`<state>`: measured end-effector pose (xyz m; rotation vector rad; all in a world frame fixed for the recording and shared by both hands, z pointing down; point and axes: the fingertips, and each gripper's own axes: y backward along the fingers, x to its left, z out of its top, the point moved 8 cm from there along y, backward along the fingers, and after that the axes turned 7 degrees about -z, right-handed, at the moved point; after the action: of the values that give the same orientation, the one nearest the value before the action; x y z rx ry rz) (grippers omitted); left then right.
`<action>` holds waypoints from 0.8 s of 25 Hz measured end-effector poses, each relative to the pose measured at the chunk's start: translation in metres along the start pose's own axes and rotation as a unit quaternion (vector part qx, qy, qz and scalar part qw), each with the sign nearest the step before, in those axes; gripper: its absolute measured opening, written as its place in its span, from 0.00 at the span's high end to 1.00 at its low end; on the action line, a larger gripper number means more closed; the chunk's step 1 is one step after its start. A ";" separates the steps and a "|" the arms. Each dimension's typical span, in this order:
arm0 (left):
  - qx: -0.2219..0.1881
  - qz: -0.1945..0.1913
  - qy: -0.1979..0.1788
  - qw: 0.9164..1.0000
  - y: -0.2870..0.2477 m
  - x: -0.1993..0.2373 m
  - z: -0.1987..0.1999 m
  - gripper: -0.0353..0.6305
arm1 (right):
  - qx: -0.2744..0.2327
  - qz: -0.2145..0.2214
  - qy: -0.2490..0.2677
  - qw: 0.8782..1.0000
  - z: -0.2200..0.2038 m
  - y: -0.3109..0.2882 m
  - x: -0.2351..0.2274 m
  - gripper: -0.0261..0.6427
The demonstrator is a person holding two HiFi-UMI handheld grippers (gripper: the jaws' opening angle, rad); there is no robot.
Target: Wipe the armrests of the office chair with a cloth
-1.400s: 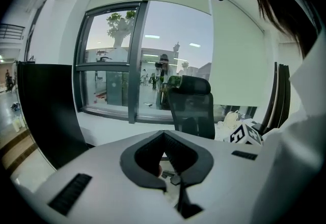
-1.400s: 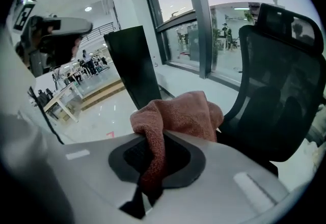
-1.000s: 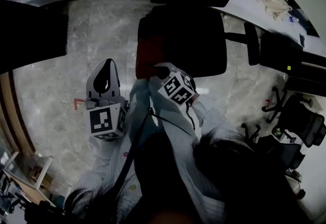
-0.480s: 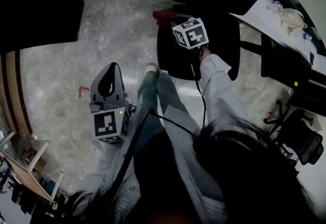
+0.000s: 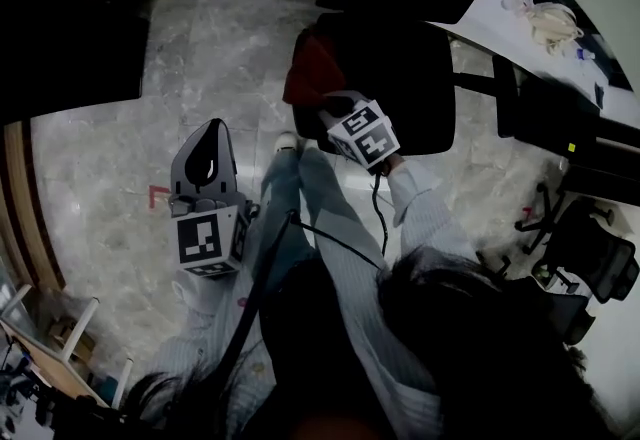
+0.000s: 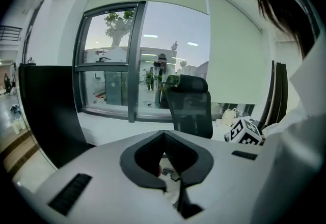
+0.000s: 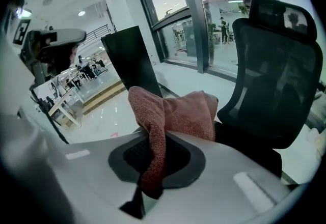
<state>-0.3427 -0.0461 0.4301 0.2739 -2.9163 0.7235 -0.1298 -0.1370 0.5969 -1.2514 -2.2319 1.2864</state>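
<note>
The grey marbled stone floor (image 5: 90, 178) fills most of the head view. The black mesh-backed office chair (image 5: 400, 78) stands at about one o'clock from the person. Its far armrest (image 5: 503, 93), a narrow black pad, sticks out at the seat's three o'clock side, and nothing is touching it.

The left gripper (image 5: 212, 130) hangs over bare floor at nine o'clock from the person's legs, well apart from the chair. Its jaws are pressed together with nothing between them.

The right gripper (image 5: 328, 110) sits at the seat's nine o'clock edge, clenched on the brick-red terry cloth (image 5: 310, 68). In the right gripper view the cloth runs down through the jaws and bunches beyond their tips.

Half a second ago the right gripper and cloth were pushed out toward twelve o'clock, level with the seat's far end. They now sit back near the seven o'clock corner, about where they were a second ago. That looks like one out-and-back stroke along the near side, where that armrest should lie, though the cloth hides any contact. By my estimate the near armrest is being wiped and the far one is still to do.
</note>
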 end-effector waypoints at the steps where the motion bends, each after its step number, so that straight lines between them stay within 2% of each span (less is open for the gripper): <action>1: 0.000 -0.004 -0.002 1.000 -0.002 -0.002 0.001 0.94 | -0.002 0.007 -0.002 1.000 -0.009 0.008 0.011 0.92; 6: 0.002 -0.026 -0.010 1.000 -0.013 -0.015 0.002 0.94 | -0.006 0.025 0.002 1.000 -0.040 0.034 0.046 0.92; 10: 0.007 -0.031 -0.012 0.999 -0.014 -0.021 -0.001 0.94 | -0.004 0.023 0.019 1.000 -0.038 0.031 0.040 0.92; 13: 0.011 -0.022 -0.009 1.000 -0.011 -0.019 -0.003 0.94 | -0.006 0.005 0.024 1.000 -0.018 0.017 0.015 0.92; 20: 0.013 0.014 0.004 1.000 0.007 0.011 -0.011 0.94 | -0.010 -0.049 -0.002 0.999 0.057 -0.042 -0.050 0.92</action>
<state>-0.3541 -0.0367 0.4387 0.2335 -2.9106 0.7664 -0.1571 -0.2185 0.6072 -1.1312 -2.2843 1.2344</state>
